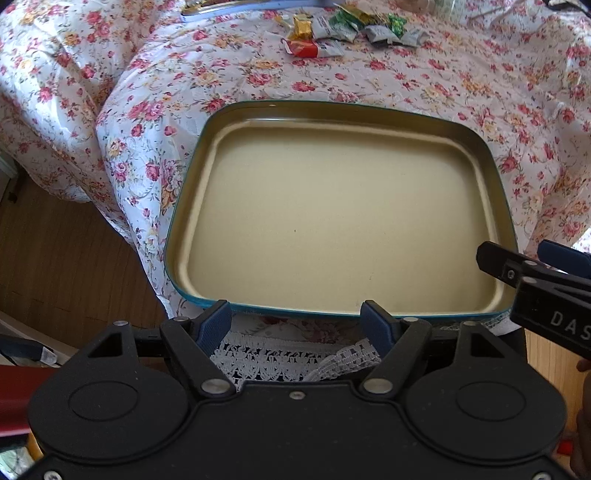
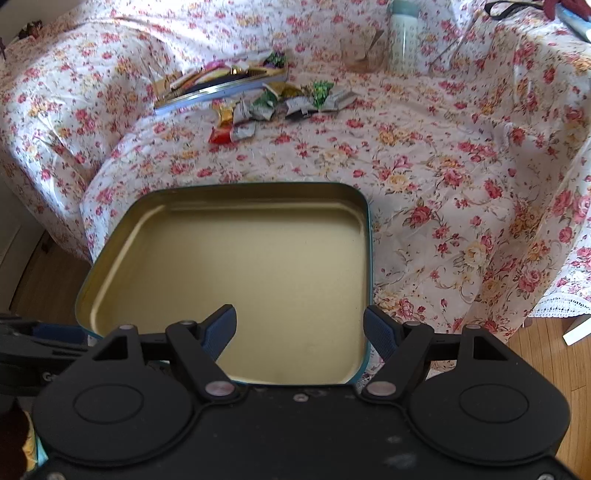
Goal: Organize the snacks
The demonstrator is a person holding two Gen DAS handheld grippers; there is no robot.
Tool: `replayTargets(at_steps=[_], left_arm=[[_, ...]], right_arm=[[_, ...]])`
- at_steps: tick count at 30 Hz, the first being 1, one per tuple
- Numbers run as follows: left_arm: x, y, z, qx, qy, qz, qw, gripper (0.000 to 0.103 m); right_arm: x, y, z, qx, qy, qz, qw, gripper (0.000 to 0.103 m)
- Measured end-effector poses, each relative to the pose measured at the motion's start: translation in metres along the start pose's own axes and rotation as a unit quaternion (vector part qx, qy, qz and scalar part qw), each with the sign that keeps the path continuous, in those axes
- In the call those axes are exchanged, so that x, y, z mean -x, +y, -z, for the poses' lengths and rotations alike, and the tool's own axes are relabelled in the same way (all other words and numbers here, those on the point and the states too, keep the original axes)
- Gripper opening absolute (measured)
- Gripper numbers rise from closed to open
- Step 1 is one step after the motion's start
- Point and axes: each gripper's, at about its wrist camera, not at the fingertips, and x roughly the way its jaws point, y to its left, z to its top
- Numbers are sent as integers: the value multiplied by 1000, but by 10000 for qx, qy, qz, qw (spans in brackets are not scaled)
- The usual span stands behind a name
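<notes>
The snack packets (image 2: 280, 103) lie in a loose heap on the far side of the counter (image 2: 443, 177), beyond the empty tin (image 2: 229, 258), so from both pairs of jaws the way to them goes forward, over the tin. In the right wrist view the heap sits up and a little to the left of centre. In the left wrist view it (image 1: 351, 33) sits up and to the right, near the top edge. I judge that neither hand is clearly nearer. Both are at the near edge of the tin, well apart from the heap.

The heap stretches more or less across the view, from a red and gold packet (image 2: 225, 134) on the left to green and silver ones on the right. The packets are small, crinkled and shiny, some are overlapping, so I think a single one may be difficult to pick cleanly. Just behind them lies a flat lid or tray (image 2: 221, 83) with a blue rim.

The tin is shallow, gold inside with a teal rim, and nothing lies in it. The left gripper (image 1: 297, 314) has its jaws wide apart and they hold nothing. The right gripper (image 2: 299, 325) also has its jaws released, one finger above the tin floor and one near its right wall.
</notes>
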Motion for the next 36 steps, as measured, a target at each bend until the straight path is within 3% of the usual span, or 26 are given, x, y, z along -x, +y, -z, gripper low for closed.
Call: replayTargets(at_steps=[10, 36], left_arm=[[-6, -5, -24, -168, 510, 76, 9985, 77], [-37, -12, -75, -230, 1126, 74, 9933, 76]], right_arm=[[-23, -6, -17, -81, 436, 9, 9990, 79], [-64, -17, -65, -209, 1109, 111, 9935, 79]])
